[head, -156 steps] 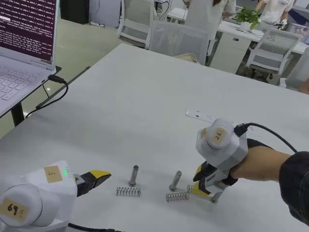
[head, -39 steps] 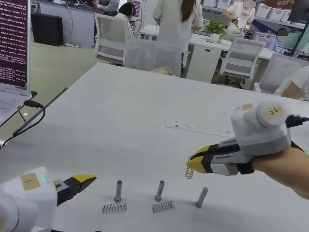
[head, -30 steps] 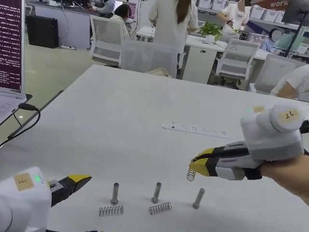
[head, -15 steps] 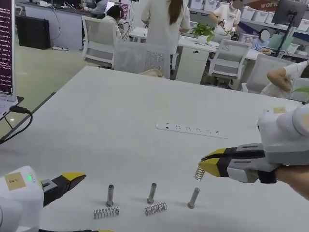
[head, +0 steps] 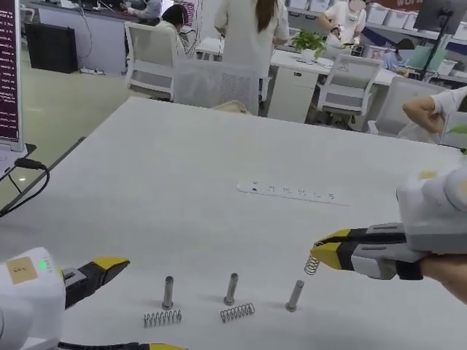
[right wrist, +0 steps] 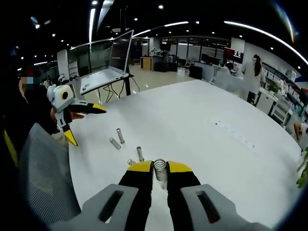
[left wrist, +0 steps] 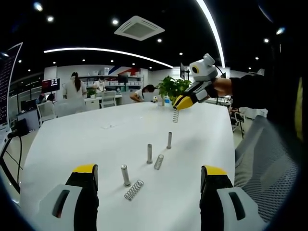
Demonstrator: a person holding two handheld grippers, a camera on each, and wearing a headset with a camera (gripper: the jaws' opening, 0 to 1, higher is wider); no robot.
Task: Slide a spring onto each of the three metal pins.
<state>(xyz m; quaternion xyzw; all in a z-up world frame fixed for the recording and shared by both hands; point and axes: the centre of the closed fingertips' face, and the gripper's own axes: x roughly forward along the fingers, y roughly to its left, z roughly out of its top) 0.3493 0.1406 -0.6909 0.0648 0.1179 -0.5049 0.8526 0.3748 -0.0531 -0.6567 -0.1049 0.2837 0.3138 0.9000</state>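
A spring (head: 311,264) is pinched near-upright in the right claw (head: 321,254); the nearest pin (head: 294,295) is seen standing at seven o'clock below it; the left claw (left wrist: 149,169) is held spread, idle.

Nothing here can truly be read from where I stand. The laptop screen (head: 7,69) at the far left carries rows of pale text on purple, too small to make out. A yellow sticker (head: 22,270) on the left tongs (left wrist: 149,169) bears a handwritten mark, blurred. The round sticker (left wrist: 195,70) on the right tongs (right wrist: 160,168) is just as unclear. The strip (head: 292,193) on the counter (head: 182,168) shows small dark marks, none legible.
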